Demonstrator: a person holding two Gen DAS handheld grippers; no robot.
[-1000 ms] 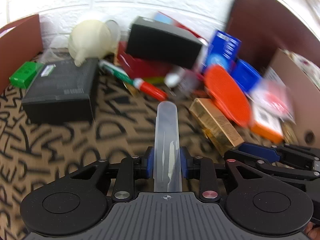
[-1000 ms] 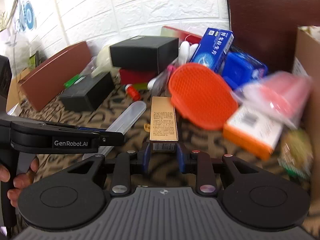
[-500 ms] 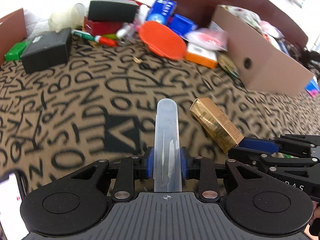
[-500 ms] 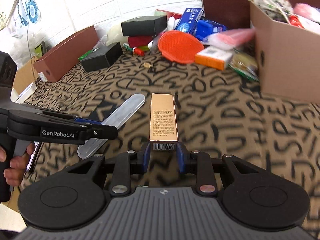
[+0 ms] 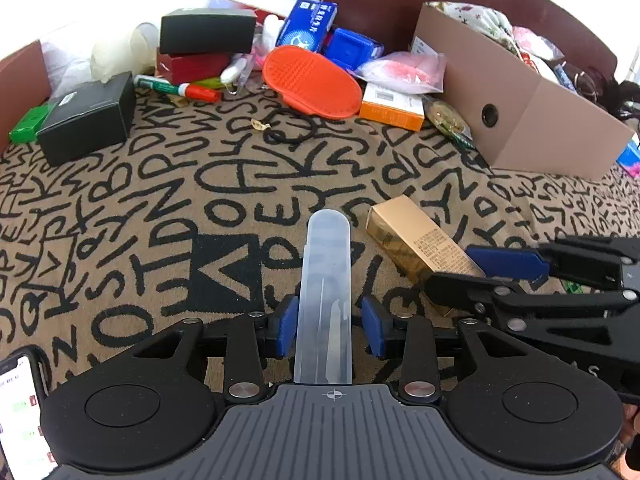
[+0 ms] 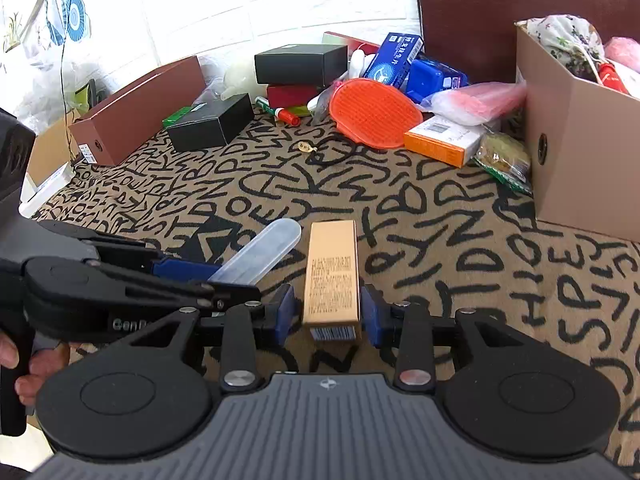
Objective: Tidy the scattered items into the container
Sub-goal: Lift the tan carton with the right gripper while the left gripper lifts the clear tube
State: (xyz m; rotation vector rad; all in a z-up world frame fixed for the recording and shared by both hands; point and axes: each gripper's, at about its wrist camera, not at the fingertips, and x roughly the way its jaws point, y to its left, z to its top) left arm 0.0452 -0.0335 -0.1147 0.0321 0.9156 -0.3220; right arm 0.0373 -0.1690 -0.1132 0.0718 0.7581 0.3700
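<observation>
A clear plastic case (image 5: 328,264) lies on the lettered rug between the pads of my left gripper (image 5: 331,328). Its jaws are opening, and a gap shows on each side of the case. A gold box (image 6: 332,272) lies lengthwise on the rug between the pads of my right gripper (image 6: 328,314). Those jaws are opening too, with a narrow gap at each pad. The two grippers sit side by side, the case (image 6: 260,252) just left of the gold box (image 5: 416,248). The cardboard container (image 6: 580,140), holding fabric and packets, stands at the far right.
A pile at the rug's far edge holds an orange brush mitt (image 5: 312,80), black boxes (image 5: 88,120), a blue box (image 5: 308,28), an orange-white box (image 5: 392,108) and a marker (image 5: 180,89). A hair tie (image 5: 292,128) lies before it. A phone (image 5: 16,412) is near left.
Both grippers drew back from the pile, carrying the case and the gold box. Both pairs of jaws have since spread off their items, which now rest on the rug.
</observation>
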